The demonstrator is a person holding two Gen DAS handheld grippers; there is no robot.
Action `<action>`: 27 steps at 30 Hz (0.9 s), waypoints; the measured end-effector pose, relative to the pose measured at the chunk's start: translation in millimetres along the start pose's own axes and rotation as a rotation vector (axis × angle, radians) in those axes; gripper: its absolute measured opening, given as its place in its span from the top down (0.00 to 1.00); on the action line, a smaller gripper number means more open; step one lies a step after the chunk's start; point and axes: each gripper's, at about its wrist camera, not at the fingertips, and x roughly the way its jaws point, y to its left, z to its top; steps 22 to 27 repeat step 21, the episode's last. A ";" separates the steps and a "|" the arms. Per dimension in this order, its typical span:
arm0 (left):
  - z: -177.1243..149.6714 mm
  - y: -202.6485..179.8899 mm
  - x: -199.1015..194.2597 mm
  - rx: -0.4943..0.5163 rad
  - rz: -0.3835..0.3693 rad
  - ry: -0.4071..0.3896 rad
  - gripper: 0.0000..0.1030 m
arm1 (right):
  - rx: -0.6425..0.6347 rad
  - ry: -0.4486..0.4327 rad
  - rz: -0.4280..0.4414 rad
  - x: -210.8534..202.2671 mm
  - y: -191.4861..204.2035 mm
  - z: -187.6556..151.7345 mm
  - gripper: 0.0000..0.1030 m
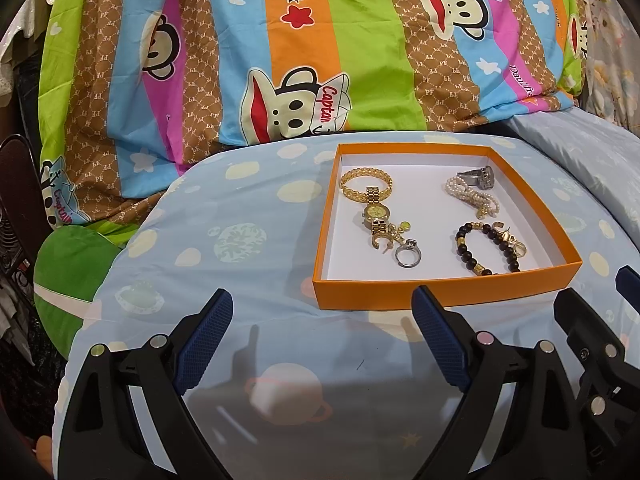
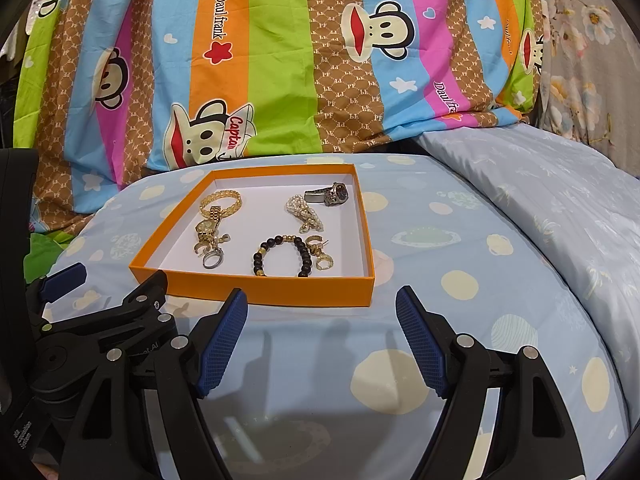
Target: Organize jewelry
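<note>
An orange box lid [image 1: 440,294] [image 2: 272,290] with a white floor lies on the blue cloth and holds the jewelry. On its left side are a gold bangle [image 1: 366,184] [image 2: 221,202], a gold watch [image 1: 374,212] [image 2: 206,226] and a silver ring [image 1: 408,257] [image 2: 212,260]. On its right side are a silver watch [image 1: 478,176] [image 2: 330,194], a pearl bracelet [image 1: 472,196] [image 2: 304,212], a black bead bracelet [image 1: 486,248] [image 2: 282,256] and gold earrings [image 1: 512,242] [image 2: 318,254]. My left gripper [image 1: 322,300] and right gripper [image 2: 322,300] hover open and empty just in front of the box.
A striped cartoon-monkey blanket [image 1: 280,60] [image 2: 280,60] rises behind the box. The blue planet-print cloth [image 1: 240,220] [image 2: 460,280] covers a rounded surface that drops off left and right. A pale blue quilt [image 2: 560,200] lies at the right. Each gripper shows at the other view's edge.
</note>
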 end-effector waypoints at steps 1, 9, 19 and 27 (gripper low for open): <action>0.0 0.0 -0.1 0.000 0.001 -0.001 0.14 | 0.000 0.000 0.000 -0.1 0.2 -0.3 0.27; 1.0 0.8 -0.4 0.000 0.005 -0.005 0.14 | 0.000 -0.002 0.000 -0.3 0.0 0.4 0.27; 1.5 -0.2 -2.7 0.003 0.009 -0.010 0.14 | 0.000 -0.005 -0.002 -0.8 -0.5 1.4 0.27; 2.0 -0.2 -3.3 0.003 0.013 -0.013 0.14 | 0.000 -0.005 -0.003 -0.4 -0.7 1.7 0.27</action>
